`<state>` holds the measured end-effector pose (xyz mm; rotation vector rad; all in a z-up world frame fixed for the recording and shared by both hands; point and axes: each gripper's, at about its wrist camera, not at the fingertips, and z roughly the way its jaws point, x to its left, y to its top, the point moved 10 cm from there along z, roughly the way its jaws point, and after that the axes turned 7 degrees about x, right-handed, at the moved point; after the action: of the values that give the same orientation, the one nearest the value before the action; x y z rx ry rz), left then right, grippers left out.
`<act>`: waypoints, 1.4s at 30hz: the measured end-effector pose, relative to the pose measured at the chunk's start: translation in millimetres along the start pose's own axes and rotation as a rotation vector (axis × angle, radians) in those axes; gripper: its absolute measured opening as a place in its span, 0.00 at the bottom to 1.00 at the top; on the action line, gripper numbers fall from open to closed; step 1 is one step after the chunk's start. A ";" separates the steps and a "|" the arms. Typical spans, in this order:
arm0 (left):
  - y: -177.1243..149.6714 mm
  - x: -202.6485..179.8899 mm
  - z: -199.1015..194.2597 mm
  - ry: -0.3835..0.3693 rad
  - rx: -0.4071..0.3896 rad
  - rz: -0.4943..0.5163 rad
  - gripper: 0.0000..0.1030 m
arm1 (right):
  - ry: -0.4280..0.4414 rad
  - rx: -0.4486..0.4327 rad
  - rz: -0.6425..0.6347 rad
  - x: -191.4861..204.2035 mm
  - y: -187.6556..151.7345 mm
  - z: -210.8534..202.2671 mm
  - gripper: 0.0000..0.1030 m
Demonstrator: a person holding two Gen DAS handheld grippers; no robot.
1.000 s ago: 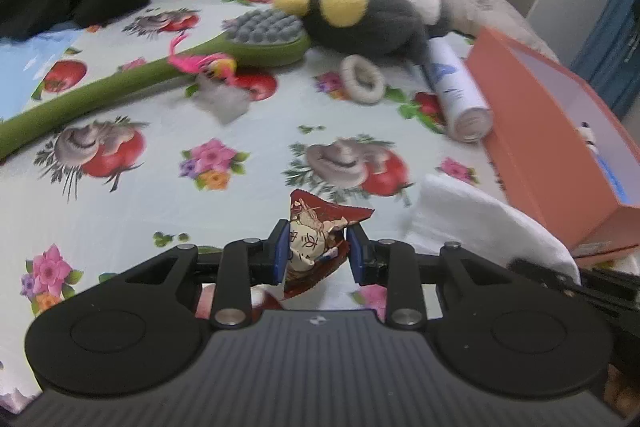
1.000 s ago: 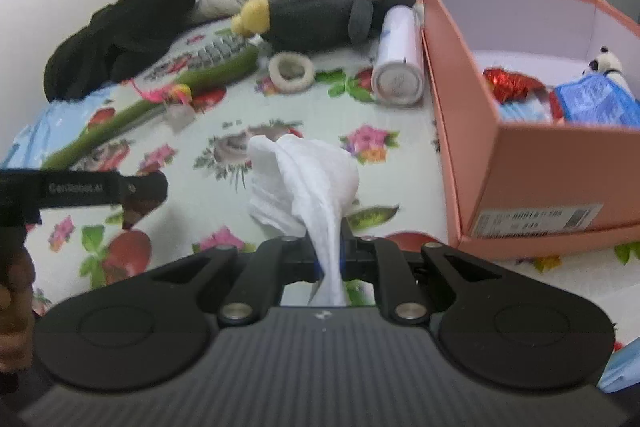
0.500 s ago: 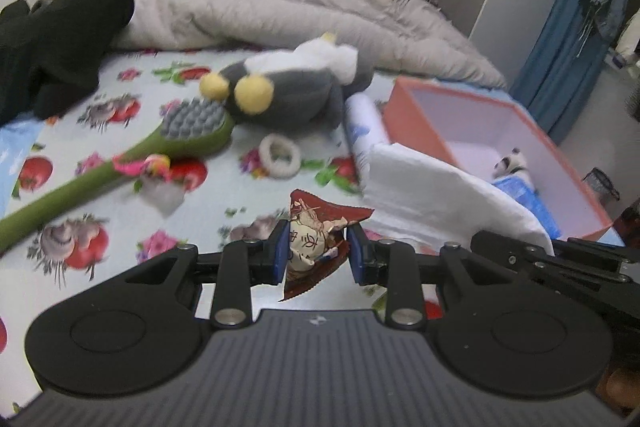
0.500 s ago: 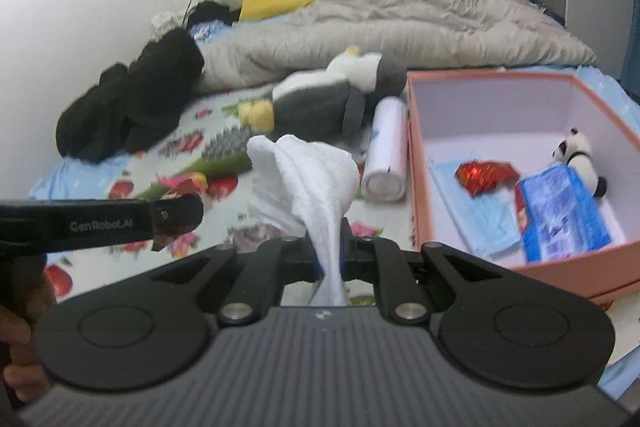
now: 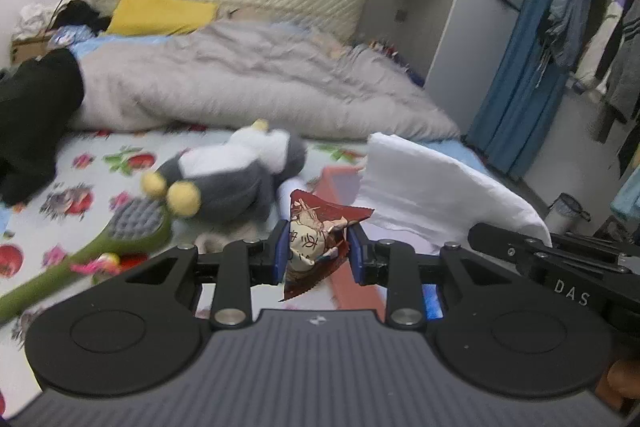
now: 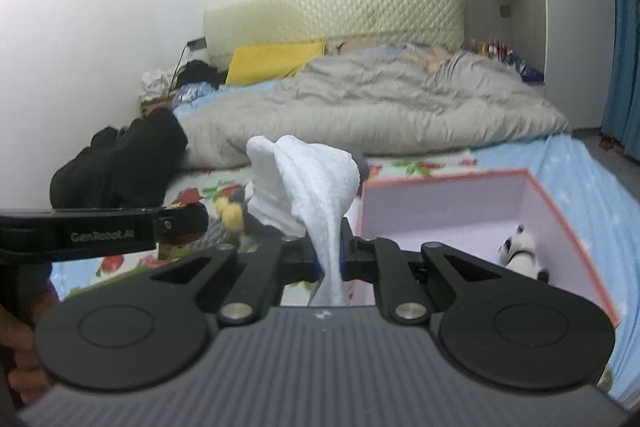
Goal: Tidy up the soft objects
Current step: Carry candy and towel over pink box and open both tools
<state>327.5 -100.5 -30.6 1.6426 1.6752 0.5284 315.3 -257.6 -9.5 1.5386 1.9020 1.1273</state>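
My left gripper (image 5: 318, 251) is shut on a small red and cream snack packet (image 5: 316, 241), held in the air above the bed. My right gripper (image 6: 331, 251) is shut on a white cloth (image 6: 312, 187) that stands up from the jaws; the cloth also shows at the right in the left wrist view (image 5: 432, 195). The orange box (image 6: 560, 227) with pale inside lies below and right of the right gripper, with a small panda toy (image 6: 520, 251) in it. A grey and white plush penguin (image 5: 232, 183) lies on the flowered sheet.
A green long-handled brush (image 5: 120, 235) lies left of the penguin. A grey duvet (image 5: 240, 87) and black clothes (image 5: 32, 119) cover the far bed. A yellow pillow (image 6: 276, 61) lies by the headboard. A blue curtain (image 5: 528, 67) and a wardrobe stand at the right.
Both grippers have risen and tilted up, so the bed looks lower and the wall and headboard show. Each still holds the same thing. The right gripper has come over the box.
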 end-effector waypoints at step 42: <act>-19.8 -118.9 238.0 -0.063 0.369 0.177 0.50 | -0.149 0.350 0.231 -171.6 -100.3 126.5 0.49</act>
<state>479.1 -264.4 -176.7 2.0635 1.6612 0.2549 400.9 -385.2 -188.1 2.0134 1.9305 0.7659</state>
